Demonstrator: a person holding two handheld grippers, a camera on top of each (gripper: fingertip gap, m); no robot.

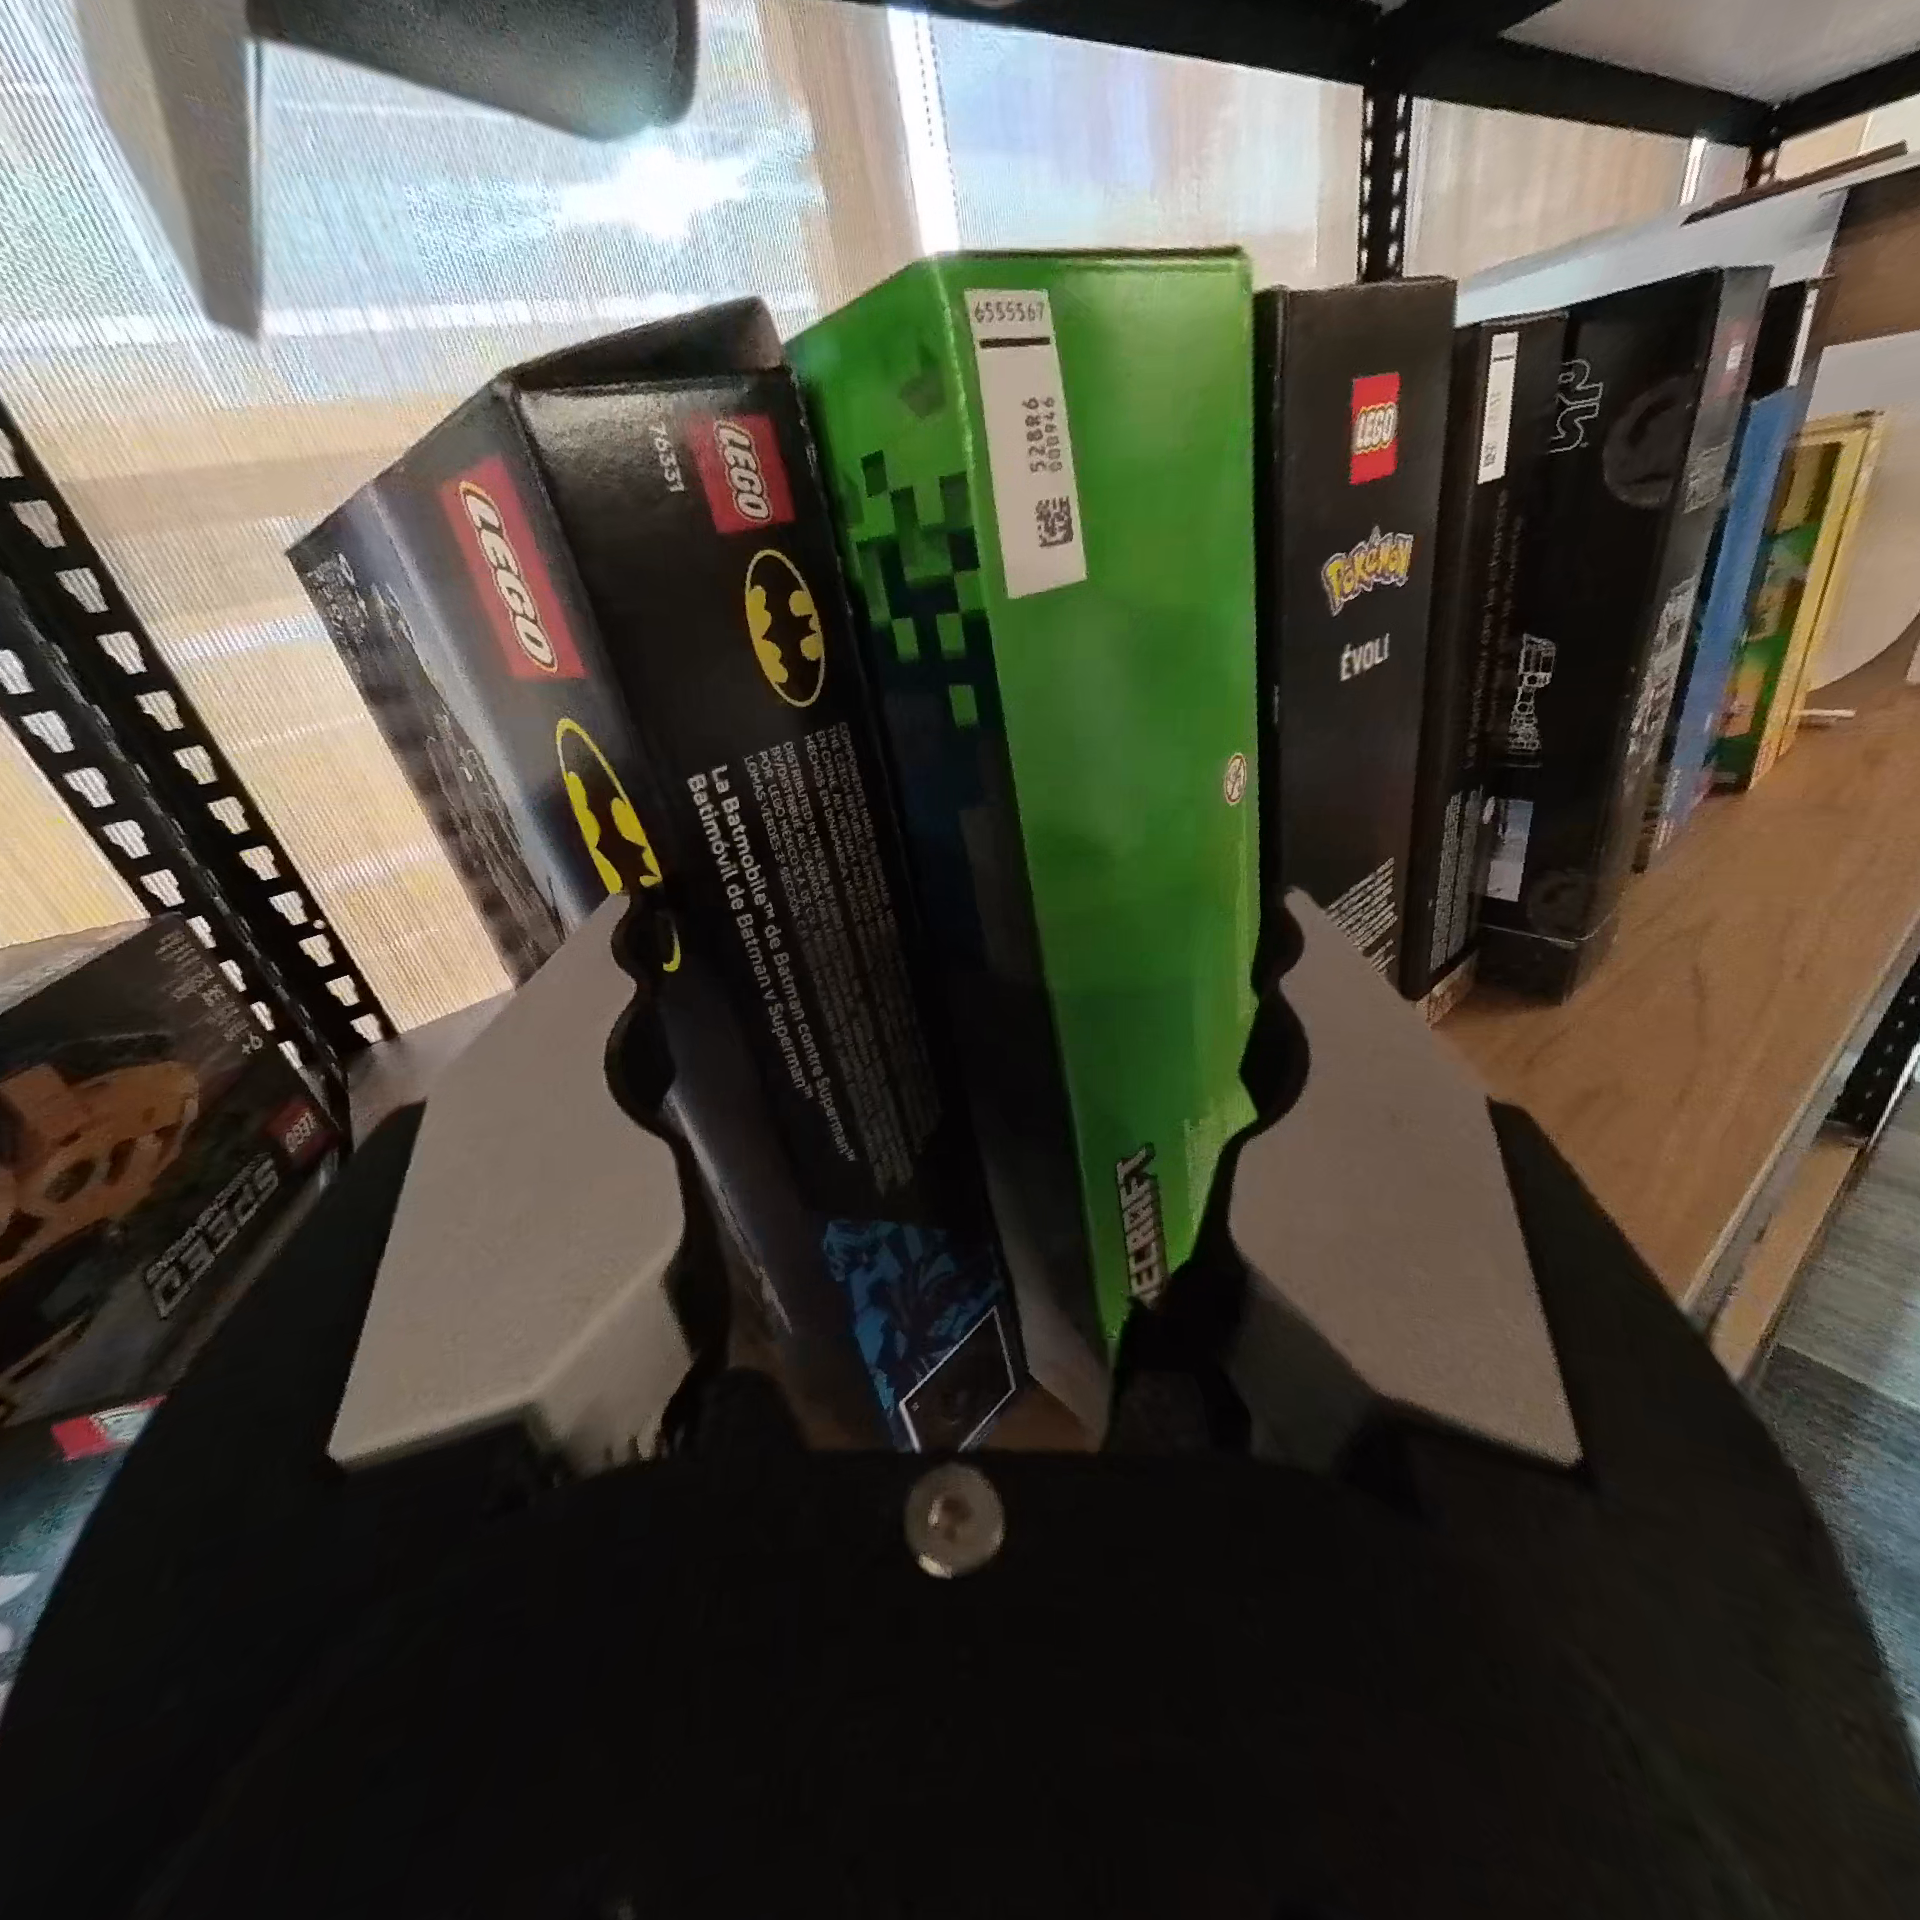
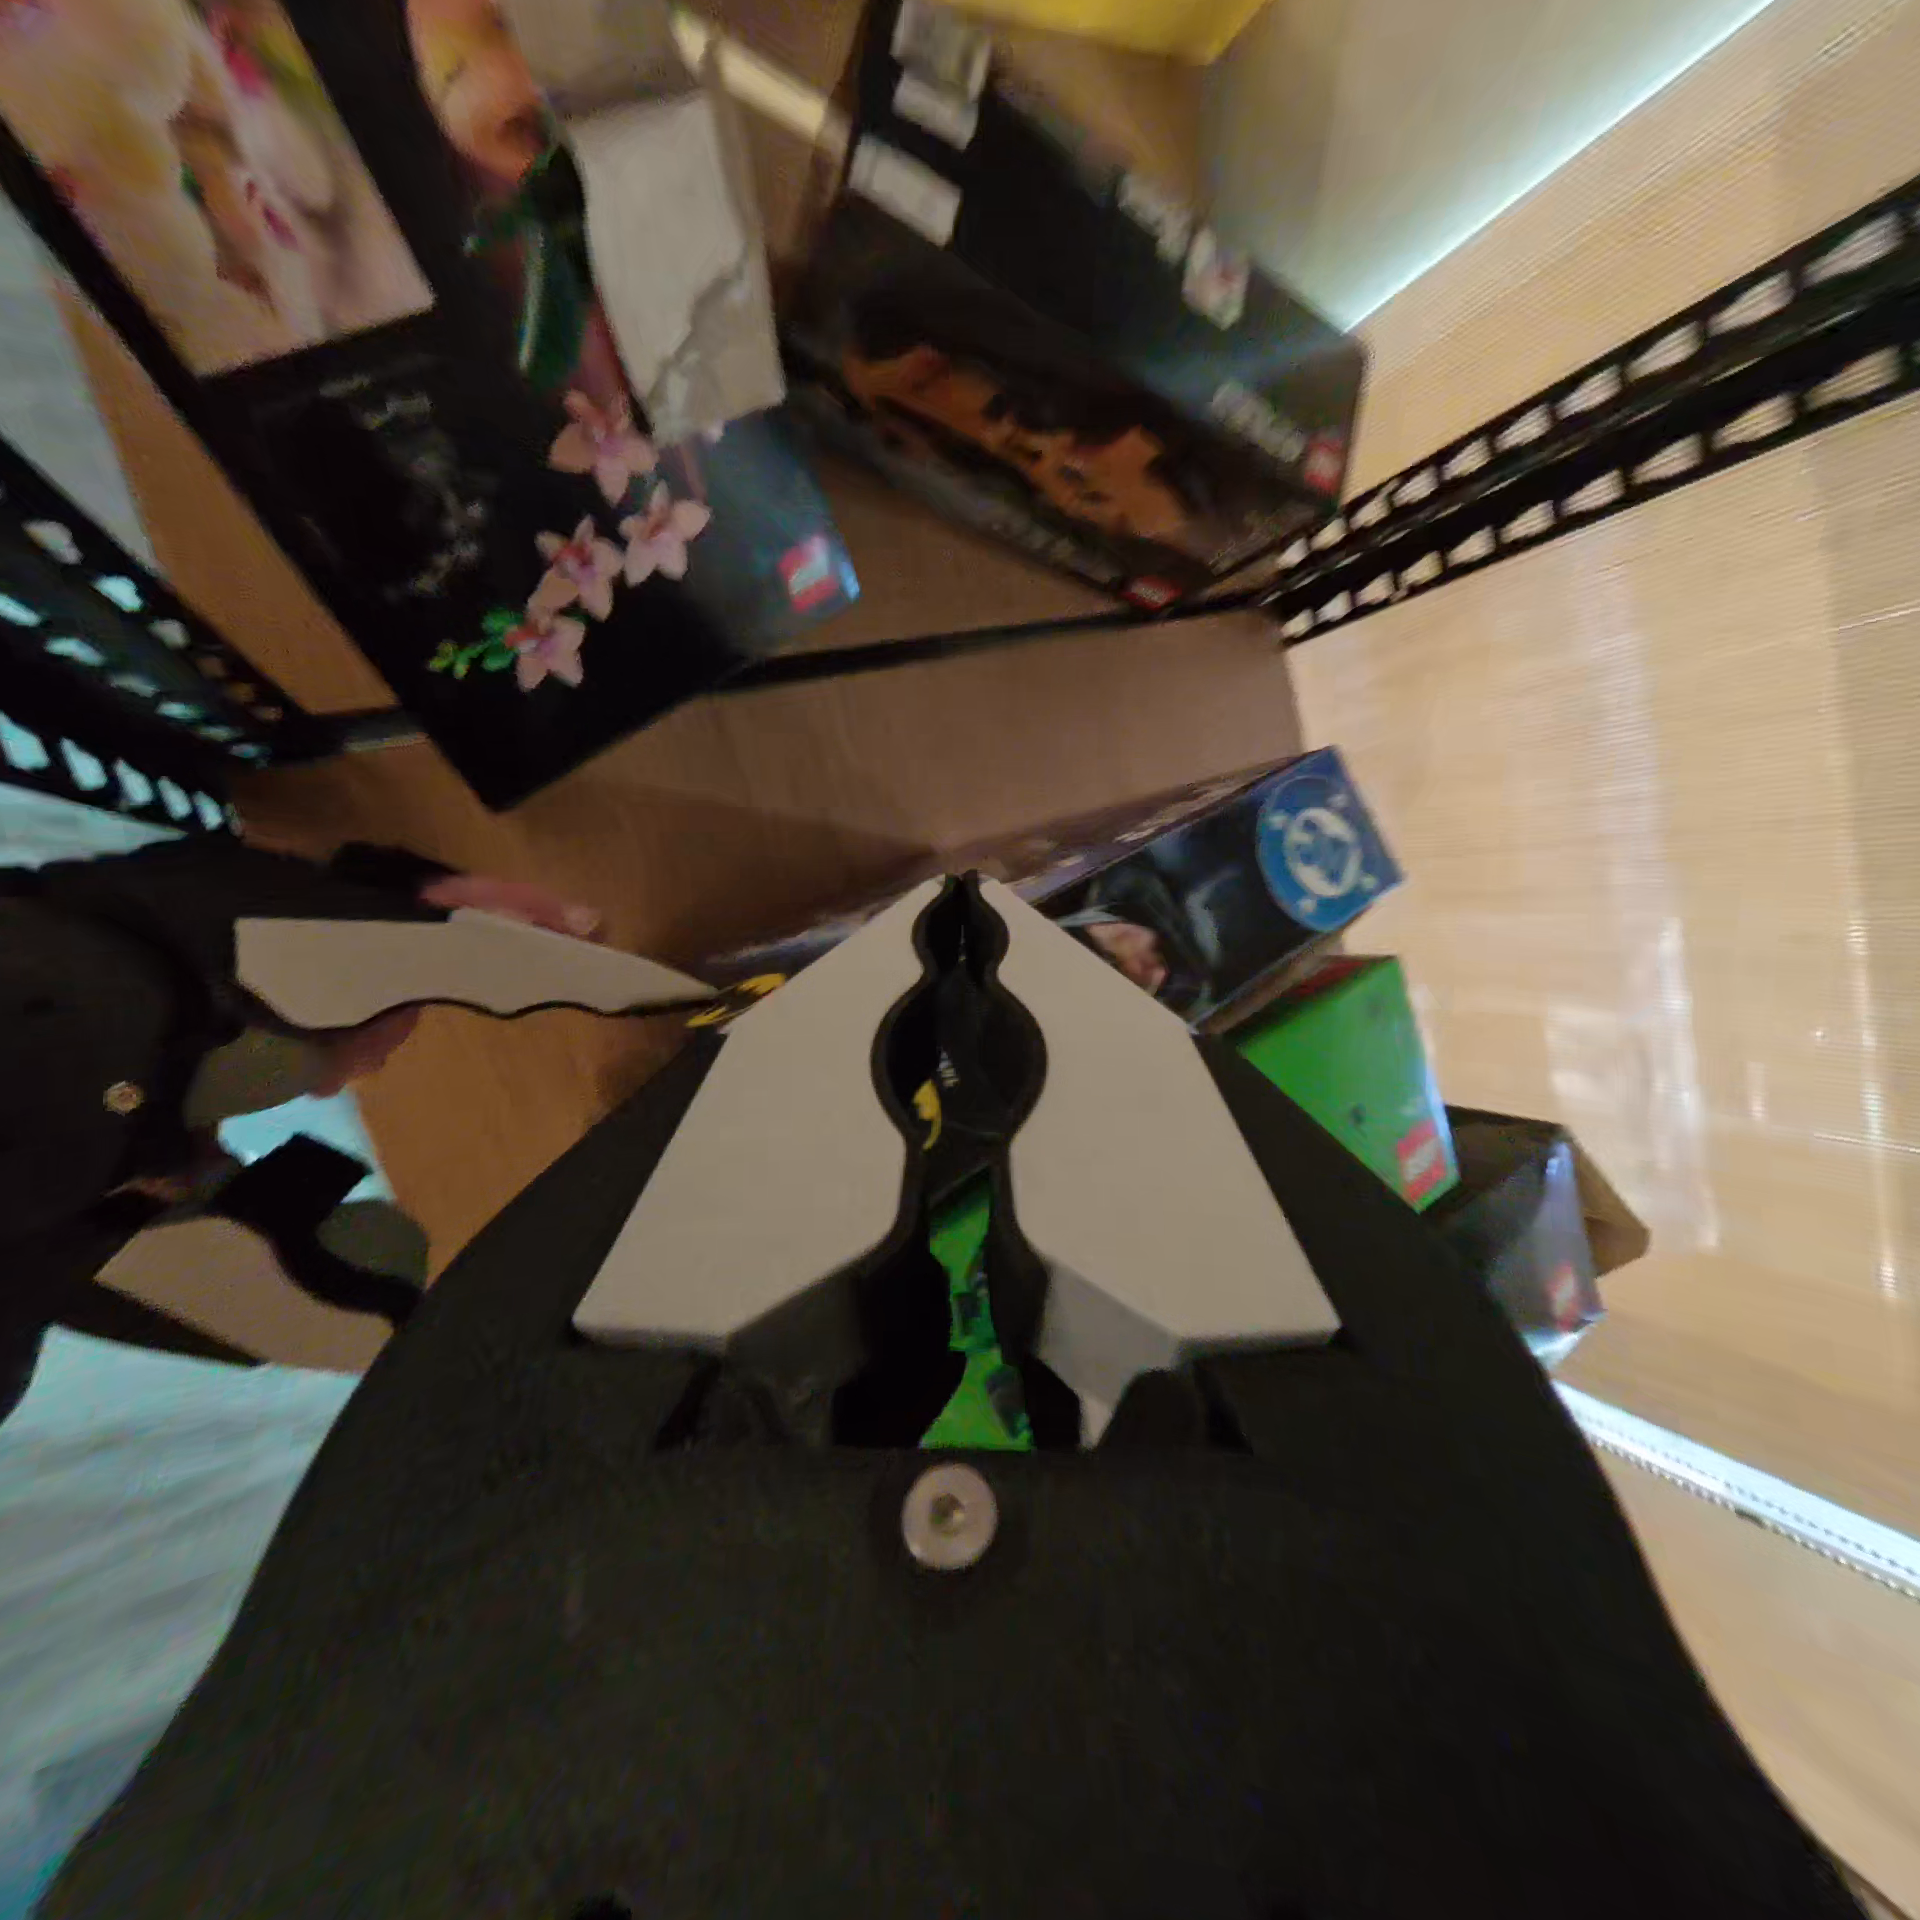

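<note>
1. Green cardboard fills the middle of what my left gripper [image 1: 940, 935] sees: a green box [image 1: 1101, 748] stands on end right between its jaws, with a black box [image 1: 769, 831] bearing a yellow emblem leaning against it on the left-finger side.
2. The left jaws are spread very wide and straddle both boxes as a pair. One pad lies at the black box's outer face, the other at the green box's outer edge. I cannot tell whether either pad presses.
3. The long axis of both boxes runs straight ahead of the jaws, away from the fingertips. They rest on a wooden shelf [image 1: 1683, 1039].
4. Just outside the right finger stands another black box [image 1: 1361, 644], the first of a row.
5. My right gripper [image 2: 963, 883] hangs over the box tops, jaws closed tip to tip on nothing. My left is the nearer one.
</note>
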